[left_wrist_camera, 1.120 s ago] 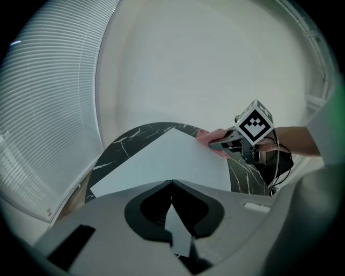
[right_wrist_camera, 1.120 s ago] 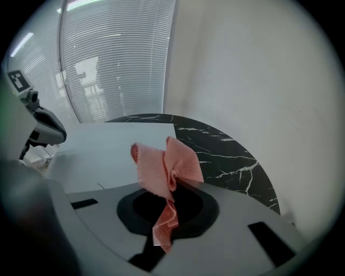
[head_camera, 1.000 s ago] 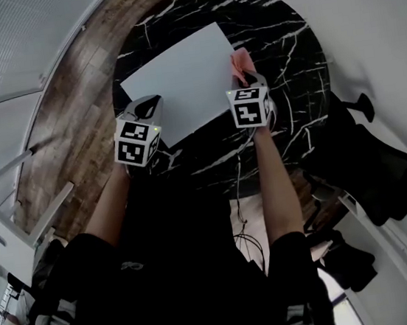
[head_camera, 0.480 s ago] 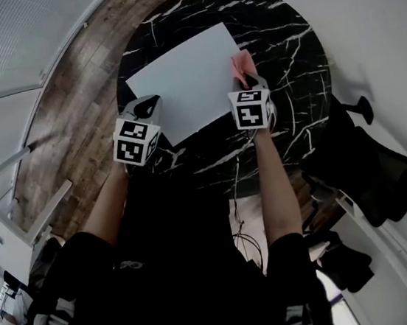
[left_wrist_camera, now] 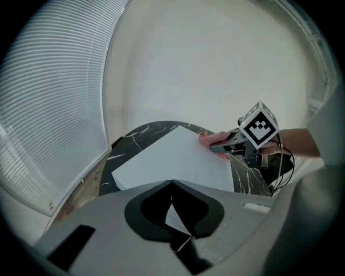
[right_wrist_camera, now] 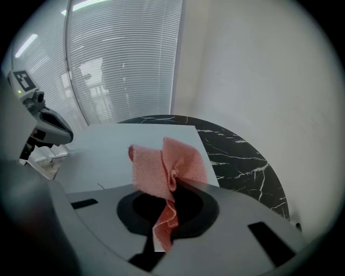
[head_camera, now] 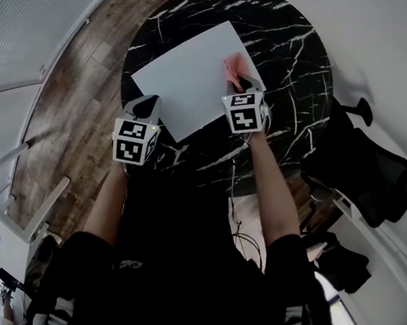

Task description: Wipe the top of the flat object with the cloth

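Right hand-held gripper pinching a pink woven cloth. Its folded upper part fans out beyond the jaws over the right part of a white flat rectangular board; contact between the two cannot be made out. Left hand-held gripper pressed together on the board's near-left edge, with only a white sliver showing between its jaws. In the head view the marker cubes cover both pairs of jaws, and the person's arms hide the near rim of the round black marble-patterned desk. Compared with a second ago, the cloth sits farther in from the board's right edge. A black office chair stands right of the desk; wooden floor shows at its left.
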Tool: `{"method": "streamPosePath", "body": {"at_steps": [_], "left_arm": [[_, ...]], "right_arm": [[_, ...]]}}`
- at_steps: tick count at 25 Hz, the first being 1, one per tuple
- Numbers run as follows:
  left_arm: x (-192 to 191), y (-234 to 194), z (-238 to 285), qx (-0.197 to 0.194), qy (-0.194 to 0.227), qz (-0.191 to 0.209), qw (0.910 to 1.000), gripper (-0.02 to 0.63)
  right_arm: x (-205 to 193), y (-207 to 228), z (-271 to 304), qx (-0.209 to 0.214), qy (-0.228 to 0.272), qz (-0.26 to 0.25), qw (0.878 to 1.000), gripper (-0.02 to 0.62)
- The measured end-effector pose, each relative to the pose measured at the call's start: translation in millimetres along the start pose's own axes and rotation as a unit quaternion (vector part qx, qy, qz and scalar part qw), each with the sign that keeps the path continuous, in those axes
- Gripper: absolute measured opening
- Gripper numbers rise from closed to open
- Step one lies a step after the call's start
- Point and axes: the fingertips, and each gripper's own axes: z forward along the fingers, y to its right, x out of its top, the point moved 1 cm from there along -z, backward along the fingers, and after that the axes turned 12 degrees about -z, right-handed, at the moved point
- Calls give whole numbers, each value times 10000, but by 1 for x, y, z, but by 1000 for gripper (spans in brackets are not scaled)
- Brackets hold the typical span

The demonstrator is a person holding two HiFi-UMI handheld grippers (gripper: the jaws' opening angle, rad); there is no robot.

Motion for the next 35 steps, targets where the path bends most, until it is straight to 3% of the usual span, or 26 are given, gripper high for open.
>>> {"method": "streamPosePath", "body": {"at_steps": [35], "left_arm": [[-28, -30, -35, 13, 49, -227, 9997, -2]], "right_arm": [[22, -102, -9, 470, 122, -221, 9986, 6]]}}
